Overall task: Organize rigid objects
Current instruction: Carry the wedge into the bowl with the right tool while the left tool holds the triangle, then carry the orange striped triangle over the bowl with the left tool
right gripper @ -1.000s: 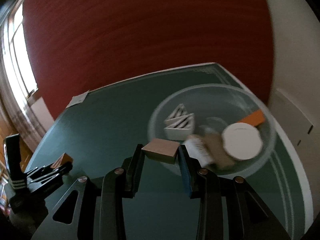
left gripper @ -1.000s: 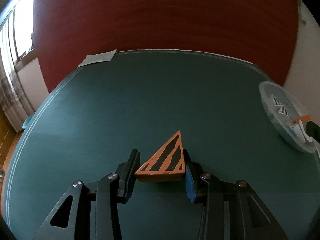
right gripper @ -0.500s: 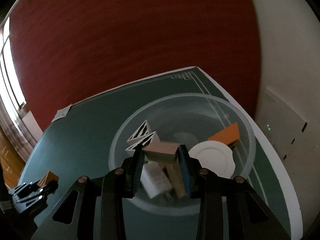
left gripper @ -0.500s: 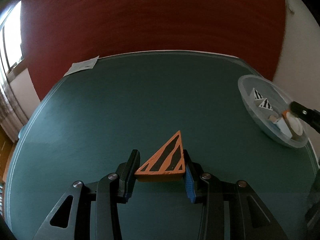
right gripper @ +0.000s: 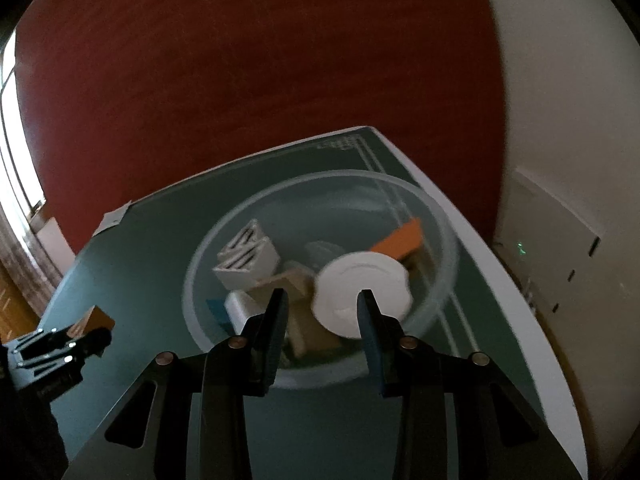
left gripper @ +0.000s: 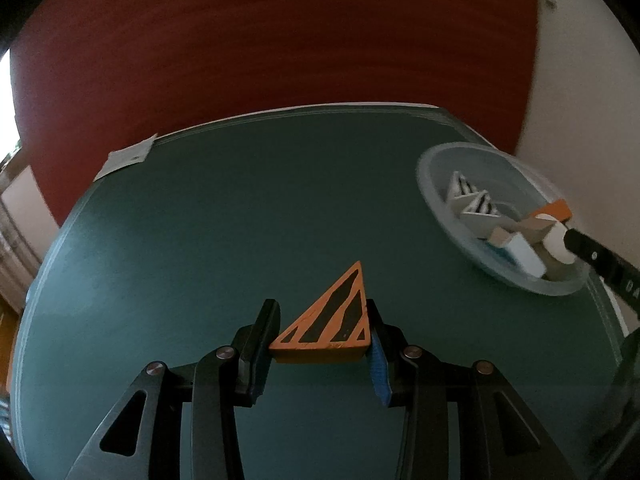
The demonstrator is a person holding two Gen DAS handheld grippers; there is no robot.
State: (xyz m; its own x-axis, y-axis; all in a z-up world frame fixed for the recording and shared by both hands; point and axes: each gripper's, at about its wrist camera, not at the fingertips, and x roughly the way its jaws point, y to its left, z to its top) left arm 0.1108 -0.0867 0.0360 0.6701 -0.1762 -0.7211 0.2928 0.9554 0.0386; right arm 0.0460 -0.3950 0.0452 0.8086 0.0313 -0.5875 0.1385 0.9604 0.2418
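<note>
- While your left claw [left gripper: 321, 309] pinches the orange striped triangle [left gripper: 332, 322] by its two side edges, that piece hangs clear above the bench [left gripper: 240, 220], well apart from the bowl [left gripper: 436, 184] at the far right corner.
- Your right claw [right gripper: 322, 295] hovers over the near side of the bowl. Its jaws stand slightly apart with nothing between them, so you carry no piece there.
- Sorted so far, going by what lies inside the bowl:
  - two white striped wedges [right gripper: 248, 256] leaning together at the left
  - a white disc [right gripper: 360, 288] near the middle
  - an orange block [right gripper: 400, 240] behind the disc
  - a tan block [right gripper: 284, 280] and a white box [right gripper: 240, 308] at the near left
  - some darker pieces underneath, too blurred to name
- The open bench shows no loose pieces in either view. The only thing on it besides the bowl is a paper slip [left gripper: 128, 156] at the far left edge, which looks like a label and not part of the job.
- Judged from that, you are close to the end: the triangle in your left claw looks like the last piece outside the bowl.
- What is left: bring the triangle across to the bowl, lower it over a free patch and let go. The far half of the bowl looks emptiest.
- Your right claw sits over the bowl's near rim, so I would move it aside to make room for the left.
- Parts of the bench behind and beside you are out of view, so I cannot rule out a stray piece there.
</note>
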